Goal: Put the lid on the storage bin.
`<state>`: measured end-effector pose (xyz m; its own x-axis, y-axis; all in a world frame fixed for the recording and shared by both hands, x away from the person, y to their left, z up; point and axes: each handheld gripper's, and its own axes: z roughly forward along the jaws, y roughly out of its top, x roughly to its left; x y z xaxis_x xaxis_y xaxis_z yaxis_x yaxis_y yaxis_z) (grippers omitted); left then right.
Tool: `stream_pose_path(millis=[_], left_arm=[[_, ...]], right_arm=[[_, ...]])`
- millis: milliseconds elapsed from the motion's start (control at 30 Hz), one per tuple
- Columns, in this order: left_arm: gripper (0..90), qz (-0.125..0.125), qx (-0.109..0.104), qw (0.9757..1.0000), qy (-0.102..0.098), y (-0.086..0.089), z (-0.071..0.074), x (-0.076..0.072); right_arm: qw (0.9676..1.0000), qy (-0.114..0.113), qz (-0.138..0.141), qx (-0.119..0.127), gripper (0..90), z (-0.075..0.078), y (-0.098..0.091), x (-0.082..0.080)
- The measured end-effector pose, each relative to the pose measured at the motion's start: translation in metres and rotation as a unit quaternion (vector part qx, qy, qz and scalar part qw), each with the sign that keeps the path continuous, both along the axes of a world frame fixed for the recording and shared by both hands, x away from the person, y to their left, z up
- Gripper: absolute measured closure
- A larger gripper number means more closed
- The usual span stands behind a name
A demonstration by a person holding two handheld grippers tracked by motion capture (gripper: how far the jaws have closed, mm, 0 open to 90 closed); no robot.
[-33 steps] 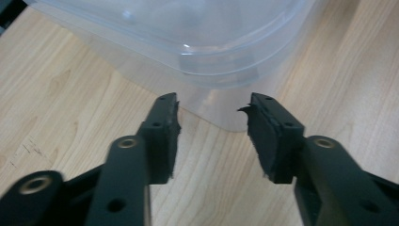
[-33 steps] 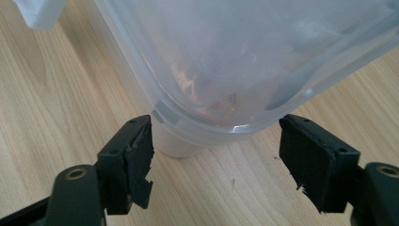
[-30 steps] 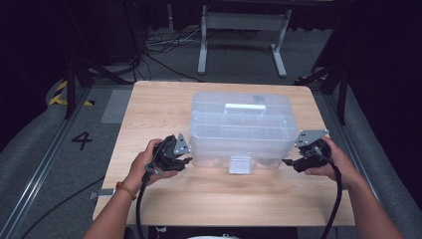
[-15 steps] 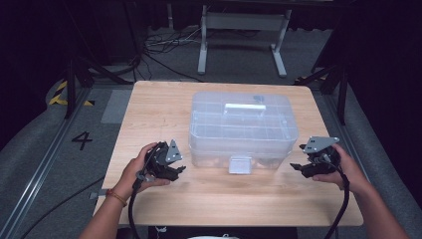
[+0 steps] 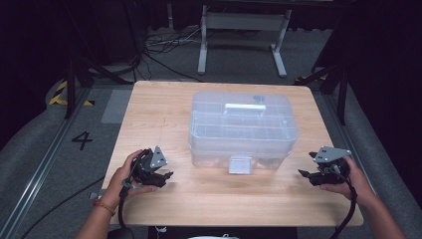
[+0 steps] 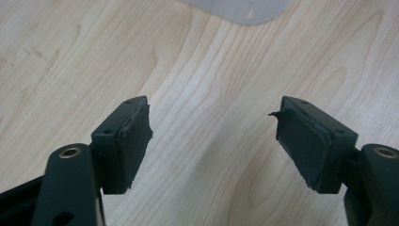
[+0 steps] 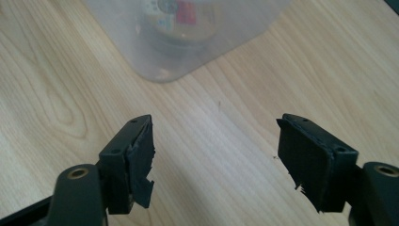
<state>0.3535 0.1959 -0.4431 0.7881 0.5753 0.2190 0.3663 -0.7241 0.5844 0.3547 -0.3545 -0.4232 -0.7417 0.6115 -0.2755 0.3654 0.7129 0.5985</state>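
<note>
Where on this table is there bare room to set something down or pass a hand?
The table is bare left of the clear lidded box, along its far edge behind the box, and in the front strip between the left gripper and right gripper. It is tightest at the box's front corners, where both open grippers sit close.

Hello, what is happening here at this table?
A person holds a gripper in each hand at a wooden table. A clear plastic box with a closed lid stands in the middle. The left gripper and the right gripper sit at either side of the box, apart from it. The left fingers have just been opening; both grippers are open with nothing between them.
</note>
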Motion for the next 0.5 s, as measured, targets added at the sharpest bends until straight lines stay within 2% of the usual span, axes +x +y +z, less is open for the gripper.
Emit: stream_pose_path(millis=[300, 500], left_arm=[[27.0, 0.017, -0.014, 0.9997, 0.009, 0.02, -0.007, -0.008], [25.9, 0.027, -0.028, 0.9991, 0.017, 0.032, -0.011, -0.013]], right_arm=[[0.9995, 0.004, -0.027, 0.018, 27.2, -0.018, -0.022, -0.009], [0.9978, 0.009, -0.05, 0.041, 26.9, -0.028, -0.037, -0.015]])
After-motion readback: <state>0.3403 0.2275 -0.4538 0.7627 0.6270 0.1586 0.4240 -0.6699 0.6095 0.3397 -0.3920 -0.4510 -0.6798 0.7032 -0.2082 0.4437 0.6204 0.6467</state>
